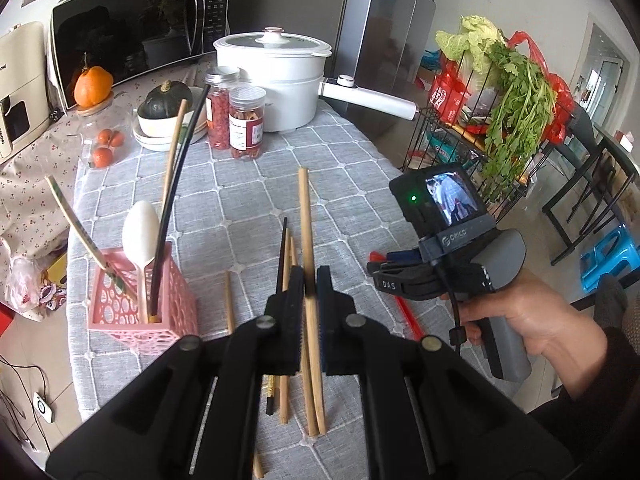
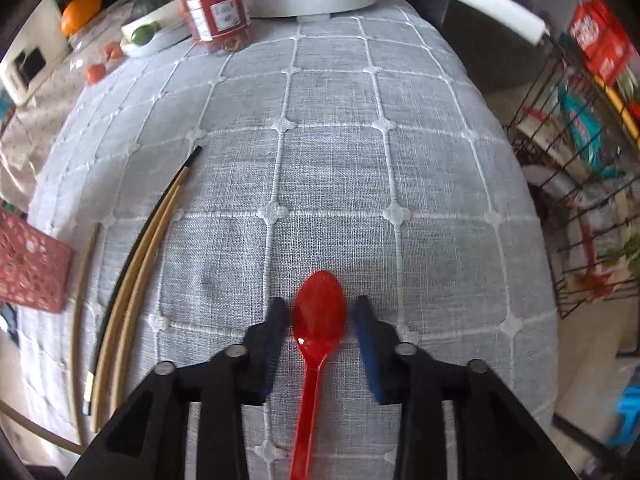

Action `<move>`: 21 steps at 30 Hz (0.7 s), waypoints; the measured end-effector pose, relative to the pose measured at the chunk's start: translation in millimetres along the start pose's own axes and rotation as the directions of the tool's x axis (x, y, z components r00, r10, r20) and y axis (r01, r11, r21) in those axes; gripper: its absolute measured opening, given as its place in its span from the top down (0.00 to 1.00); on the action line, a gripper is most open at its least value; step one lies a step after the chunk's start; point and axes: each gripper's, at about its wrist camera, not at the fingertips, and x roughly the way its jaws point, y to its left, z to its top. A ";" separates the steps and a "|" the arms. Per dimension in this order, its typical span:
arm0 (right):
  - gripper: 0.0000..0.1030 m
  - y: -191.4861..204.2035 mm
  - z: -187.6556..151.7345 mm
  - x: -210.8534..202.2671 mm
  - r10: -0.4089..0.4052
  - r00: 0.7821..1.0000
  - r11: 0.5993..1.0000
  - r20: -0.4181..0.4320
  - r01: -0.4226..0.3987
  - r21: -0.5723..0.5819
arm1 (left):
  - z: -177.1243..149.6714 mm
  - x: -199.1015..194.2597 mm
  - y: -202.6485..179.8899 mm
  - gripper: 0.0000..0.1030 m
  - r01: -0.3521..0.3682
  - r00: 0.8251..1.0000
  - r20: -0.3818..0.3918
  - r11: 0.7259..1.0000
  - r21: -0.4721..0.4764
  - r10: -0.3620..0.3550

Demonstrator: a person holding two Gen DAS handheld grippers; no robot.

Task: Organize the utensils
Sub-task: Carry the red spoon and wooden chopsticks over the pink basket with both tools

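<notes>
Two claws engaged: left claw [image 1: 308,300] clamped on bamboo chopstick [image 1: 306,216], raised near pink basket [image 1: 160,312]. Right claw [image 2: 320,320] narrowly parted around red spoon [image 2: 318,312] on bench [image 2: 360,160], contact seemingly absent. Closure on bowl's widest part advised before lift.

Table in grey checked cloth [image 2: 420,160]; red spoon [image 2: 318,320] between right tongs; loose chopsticks [image 2: 132,280] leftward.
</notes>
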 end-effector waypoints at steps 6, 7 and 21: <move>0.74 -3.0 -5.2 -34.4 0.057 0.993 0.998 0.103 -0.060 0.025 | -6.0 -29.9 1.1 0.94 0.000 0.998 0.062 0.999 0.033 -0.002; 0.74 -3.9 -7.4 -49.6 0.080 0.985 0.996 0.151 -0.085 0.026 | -6.7 -36.8 2.2 0.94 -0.001 0.997 0.082 0.999 0.037 -0.002; 0.74 15.4 -35.5 -202.5 0.164 0.748 0.976 0.643 -0.218 0.005 | 6.4 -154.0 26.1 0.94 -0.111 0.873 0.477 0.994 0.002 0.096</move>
